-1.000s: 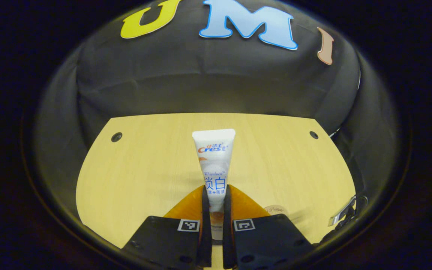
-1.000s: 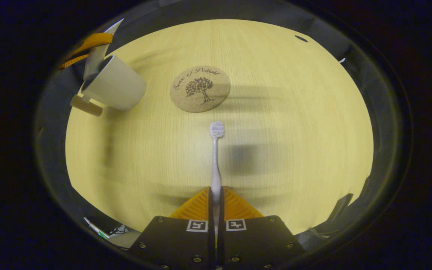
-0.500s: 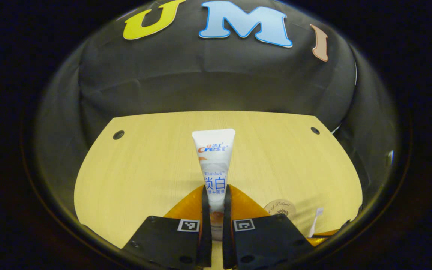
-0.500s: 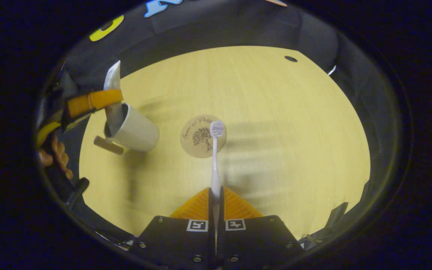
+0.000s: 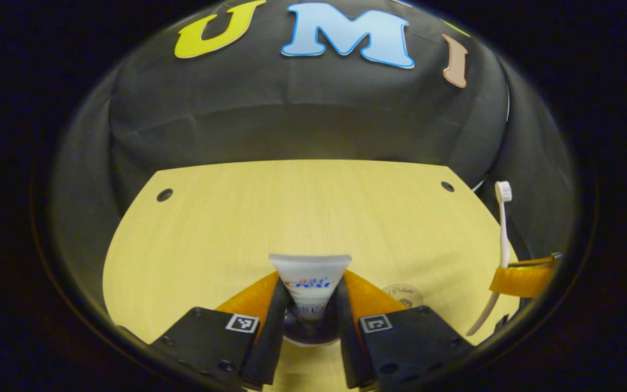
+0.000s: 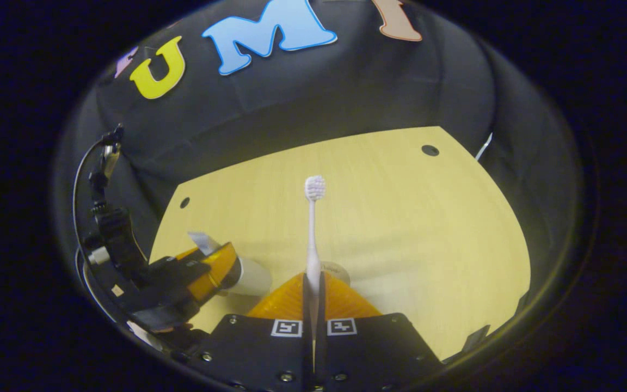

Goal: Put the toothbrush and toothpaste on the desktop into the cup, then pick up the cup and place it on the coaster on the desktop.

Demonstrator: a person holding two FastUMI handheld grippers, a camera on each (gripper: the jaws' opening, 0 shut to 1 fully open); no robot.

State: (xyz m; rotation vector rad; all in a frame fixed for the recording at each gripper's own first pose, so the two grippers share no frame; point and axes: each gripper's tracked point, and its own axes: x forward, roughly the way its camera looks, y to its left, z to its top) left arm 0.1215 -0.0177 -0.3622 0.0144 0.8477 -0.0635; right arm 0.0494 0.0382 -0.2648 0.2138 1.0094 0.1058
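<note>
The white toothpaste tube (image 5: 310, 283) stands with its lower end inside the white cup (image 5: 310, 338), its flat crimped end up, between the spread fingers of my left gripper (image 5: 312, 291), which is open. From the right gripper view that same gripper (image 6: 213, 267) hovers over the cup (image 6: 252, 277), and the tube's end (image 6: 202, 240) pokes up behind it. My right gripper (image 6: 312, 279) is shut on the handle of the white toothbrush (image 6: 312, 228), bristles pointing away. The left gripper view shows the toothbrush (image 5: 502, 234) upright at the far right. The round cork coaster (image 5: 402, 295) lies just right of the cup.
The pale wooden desktop (image 5: 210, 228) has two small dark holes near its back corners (image 5: 164, 194). The black cloth wall rises behind it. A cable and a hand-held mount (image 6: 108, 228) sit behind the left gripper at the desk's left edge.
My left gripper has opened and the toothpaste has dropped down into the cup. My right gripper has lifted and tilted up with the toothbrush, now close to the cup.
</note>
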